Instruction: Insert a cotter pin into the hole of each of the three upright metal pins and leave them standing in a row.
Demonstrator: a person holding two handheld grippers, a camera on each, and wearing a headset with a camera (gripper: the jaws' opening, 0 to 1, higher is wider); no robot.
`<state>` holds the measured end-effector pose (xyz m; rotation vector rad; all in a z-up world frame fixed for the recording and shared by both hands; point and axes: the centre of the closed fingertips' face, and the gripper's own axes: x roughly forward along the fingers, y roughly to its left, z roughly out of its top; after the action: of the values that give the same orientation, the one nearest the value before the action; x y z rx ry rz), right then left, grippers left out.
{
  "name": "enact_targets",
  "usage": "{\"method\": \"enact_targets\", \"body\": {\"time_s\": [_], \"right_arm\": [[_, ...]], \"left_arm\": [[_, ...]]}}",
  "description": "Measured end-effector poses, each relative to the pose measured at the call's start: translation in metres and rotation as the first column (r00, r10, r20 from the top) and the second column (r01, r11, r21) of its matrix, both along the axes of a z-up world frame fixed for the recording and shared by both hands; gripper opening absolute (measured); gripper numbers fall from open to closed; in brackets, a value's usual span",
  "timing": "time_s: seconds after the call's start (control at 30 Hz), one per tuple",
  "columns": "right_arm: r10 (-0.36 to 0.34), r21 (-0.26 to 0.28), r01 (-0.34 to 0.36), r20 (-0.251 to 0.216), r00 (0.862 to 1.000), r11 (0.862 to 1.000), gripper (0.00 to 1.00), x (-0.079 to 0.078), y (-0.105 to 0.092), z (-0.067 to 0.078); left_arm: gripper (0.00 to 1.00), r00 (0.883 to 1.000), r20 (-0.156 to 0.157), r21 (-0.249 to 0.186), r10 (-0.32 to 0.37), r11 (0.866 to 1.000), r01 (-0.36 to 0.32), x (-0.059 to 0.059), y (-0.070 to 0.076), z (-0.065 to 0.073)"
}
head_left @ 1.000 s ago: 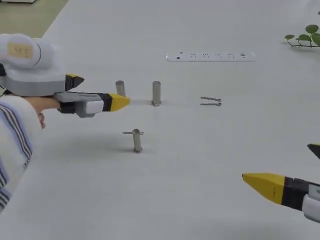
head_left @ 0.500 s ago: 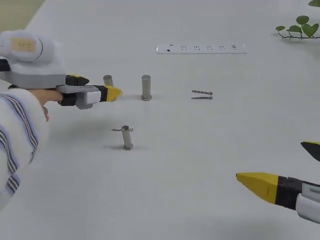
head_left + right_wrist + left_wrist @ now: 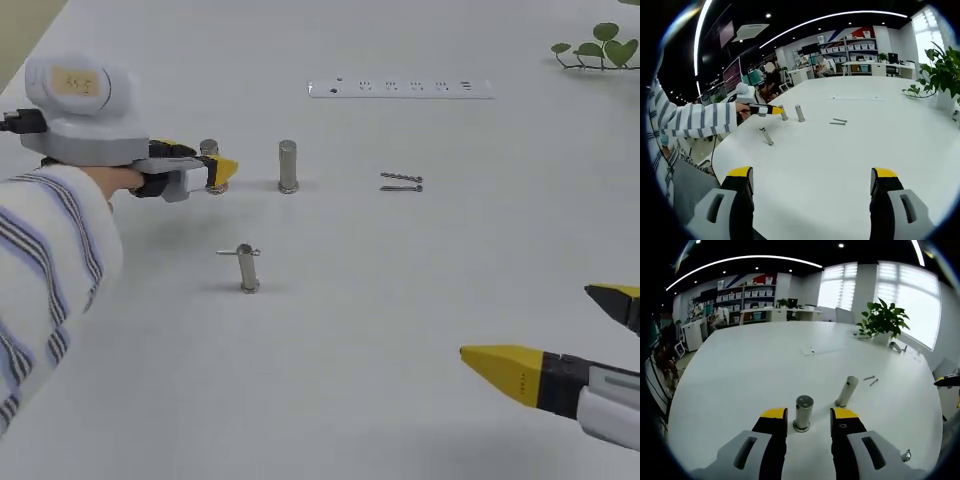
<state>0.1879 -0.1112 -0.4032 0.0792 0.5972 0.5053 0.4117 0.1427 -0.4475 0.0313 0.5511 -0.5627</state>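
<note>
Over the counter (image 3: pixel 400 320), the left hand-held gripper (image 3: pixel 215 165) had closed in; its jaws, apart, straddled the leftmost pin (image 3: pixel 803 411), likely to steady it. The right hand-held gripper (image 3: pixel 812 175) hung wide apart, empty. The front pin (image 3: pixel 247 270) carried a cotter (image 3: pixel 236 253). Two loose cotters (image 3: pixel 401 182) lay unobstructed beside the middle pin (image 3: pixel 288 165).

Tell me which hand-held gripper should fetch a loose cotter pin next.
Right. The right hand-held gripper is open, free and on the same side as the two loose cotter pins. The left hand-held gripper straddles the leftmost metal pin, likely to steady it.
</note>
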Motion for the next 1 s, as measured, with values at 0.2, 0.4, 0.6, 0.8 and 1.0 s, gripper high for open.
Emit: {"method": "enact_targets", "body": {"time_s": [0.2,0.4,0.6,0.8,1.0], "right_arm": [[0.006,0.006,-0.006,-0.004,1.000,1.000,0.96,0.001,0.003,0.000],[0.000,0.010,0.000,-0.005,1.000,1.000,0.96,0.002,0.003,0.001],[-0.002,0.018,0.002,-0.007,1.000,1.000,0.95,0.003,0.003,0.001],[0.001,0.022,-0.001,-0.008,1.000,1.000,0.95,0.002,0.005,0.001],[0.006,0.026,-0.006,-0.004,1.000,1.000,0.95,0.002,0.007,0.002]], "left_arm": [[0.19,1.000,0.014,0.070,-0.004,0.998,0.003,0.005,-0.004,-0.008],[0.16,0.999,0.028,0.077,0.016,0.997,-0.018,0.013,-0.003,-0.009],[0.10,0.999,0.030,0.074,0.041,0.996,-0.043,0.017,0.001,-0.011],[0.10,0.999,0.047,0.109,0.024,0.994,-0.029,0.016,0.001,-0.010],[0.09,0.998,0.025,0.117,0.063,0.991,-0.065,0.013,0.008,-0.009]]}}
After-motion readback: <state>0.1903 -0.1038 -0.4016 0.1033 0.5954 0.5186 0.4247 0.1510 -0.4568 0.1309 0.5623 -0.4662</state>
